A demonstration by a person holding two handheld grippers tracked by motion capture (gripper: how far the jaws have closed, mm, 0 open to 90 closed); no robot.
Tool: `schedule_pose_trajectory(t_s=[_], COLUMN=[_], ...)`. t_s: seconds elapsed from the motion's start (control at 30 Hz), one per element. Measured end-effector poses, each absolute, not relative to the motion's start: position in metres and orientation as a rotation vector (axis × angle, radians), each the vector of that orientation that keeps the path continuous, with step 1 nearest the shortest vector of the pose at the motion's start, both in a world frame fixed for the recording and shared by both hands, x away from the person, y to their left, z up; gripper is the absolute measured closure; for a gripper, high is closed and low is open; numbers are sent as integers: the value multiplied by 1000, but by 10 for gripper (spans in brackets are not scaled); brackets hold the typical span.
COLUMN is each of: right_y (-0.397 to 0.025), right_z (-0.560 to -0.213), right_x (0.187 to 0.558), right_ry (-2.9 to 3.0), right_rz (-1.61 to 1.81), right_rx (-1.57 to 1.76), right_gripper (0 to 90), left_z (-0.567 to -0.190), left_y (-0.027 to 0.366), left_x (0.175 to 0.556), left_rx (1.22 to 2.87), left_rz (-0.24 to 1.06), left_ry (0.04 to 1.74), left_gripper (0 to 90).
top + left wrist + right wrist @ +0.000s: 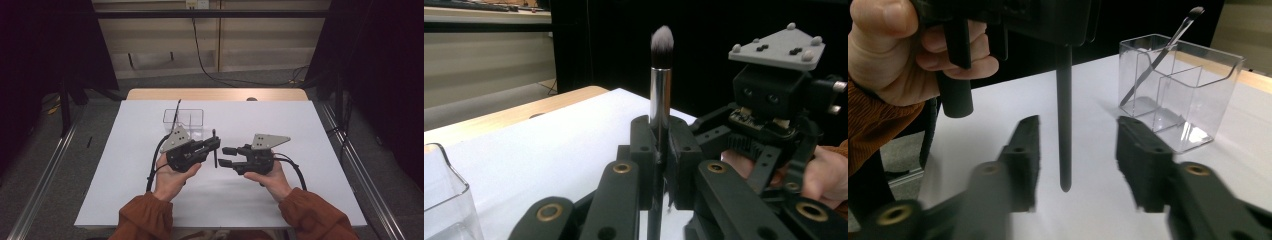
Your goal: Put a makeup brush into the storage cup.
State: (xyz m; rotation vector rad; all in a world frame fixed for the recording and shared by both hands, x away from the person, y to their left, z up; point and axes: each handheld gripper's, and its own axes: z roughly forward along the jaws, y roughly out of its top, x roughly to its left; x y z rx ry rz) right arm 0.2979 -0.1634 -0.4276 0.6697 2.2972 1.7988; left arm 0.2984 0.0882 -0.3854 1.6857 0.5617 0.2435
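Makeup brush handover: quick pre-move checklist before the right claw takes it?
1. Left claw shut on the makeup brush: ok, jaws pinch the metal ferrule.
2. Brush upright, bristles up, handle hanging free below: ok.
3. Right claw open: ok, one jaw on each side of the handle, neither touching it.
4. Handle tip off the table: ok in the right gripper view, which shows a gap under it.
5. Clear organizer out of the path: ok, it stands behind and to one side, with another brush leaning in it.
6. Grip firmness of the left claw: cannot tell.
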Motion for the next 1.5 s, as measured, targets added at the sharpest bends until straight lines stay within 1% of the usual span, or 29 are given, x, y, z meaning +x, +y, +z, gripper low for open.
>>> schedule_pose_trajectory(t_s=[0.07,0.13,0.2,0.47,0.53,0.6,0.73,1.0,1.5], right_y=[-164,-165,-165,-167,-168,-170,-175,-191,-199], right_z=[-427,-427,-427,-425,-424,-423,-420,-417,-421], right_x=[298,298,298,297,297,296,298,298,290], right_ry=[2284,2283,2271,2268,2264,2265,2250,2189,2110], right_rz=[1791,1783,1769,1775,1778,1776,1769,1776,1733], right_rx=[678,680,679,701,697,685,701,755,802], right_gripper=[388,345,269,137,127,81,52,45,34], left_z=[-385,-385,-386,-384,-384,-384,-385,-384,-381], left_y=[89,90,91,98,99,99,100,107,133], left_x=[299,299,299,300,301,302,303,304,305], left_rx=[1684,1685,1692,1681,1677,1685,1688,1685,1686], left_rz=[244,245,245,263,261,262,268,276,314], left_ry=[561,562,561,576,582,580,585,606,646], left_gripper=[840,841,841,840,840,840,840,840,840])
